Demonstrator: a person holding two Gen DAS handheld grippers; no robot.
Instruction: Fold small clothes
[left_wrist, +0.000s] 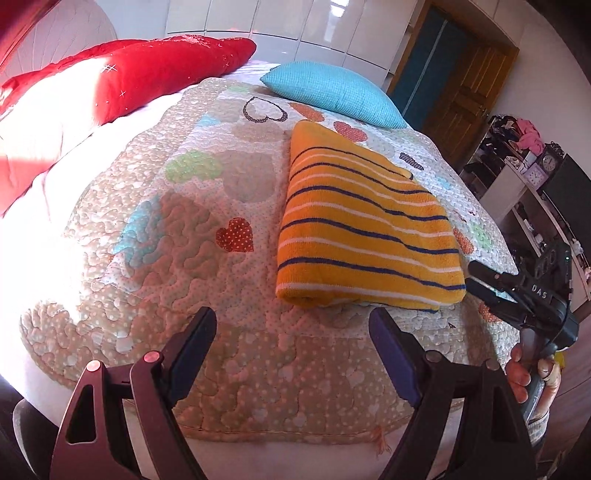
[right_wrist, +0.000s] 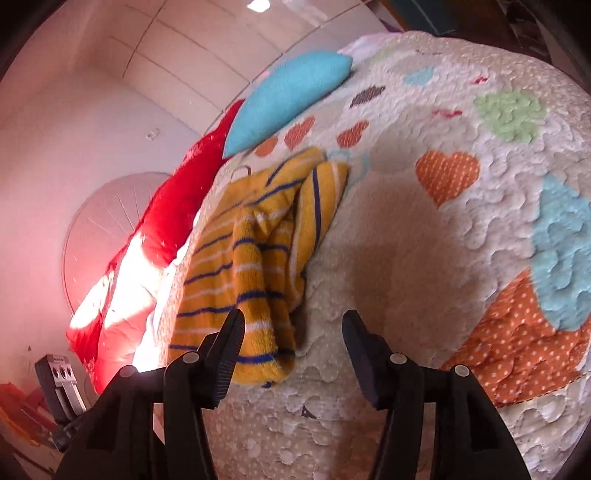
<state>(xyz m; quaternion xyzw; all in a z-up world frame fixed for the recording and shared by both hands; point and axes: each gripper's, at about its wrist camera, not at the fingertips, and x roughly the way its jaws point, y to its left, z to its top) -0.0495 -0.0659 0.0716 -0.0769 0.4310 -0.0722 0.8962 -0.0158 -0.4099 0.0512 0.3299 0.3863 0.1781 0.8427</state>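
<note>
- Folded yellow striped terry garment (left_wrist: 365, 229) lies on the heart-patterned quilted bedspread (left_wrist: 207, 236).
- Turquoise knitted cushion (left_wrist: 332, 92) lies behind it.
- Red embroidered pillows (left_wrist: 147, 74) lie left.

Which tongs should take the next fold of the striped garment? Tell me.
Probably right. The right tongs sit open at the near end of the yellow striped garment. The left tongs hang open over bare quilt, short of it.

left gripper (left_wrist: 291, 325): jaws apart, nothing between them, angled downward | right gripper (right_wrist: 293, 334): jaws apart, nothing clamped, angled downward | right hand (left_wrist: 532, 373): fingers wrapped round its handle
</note>
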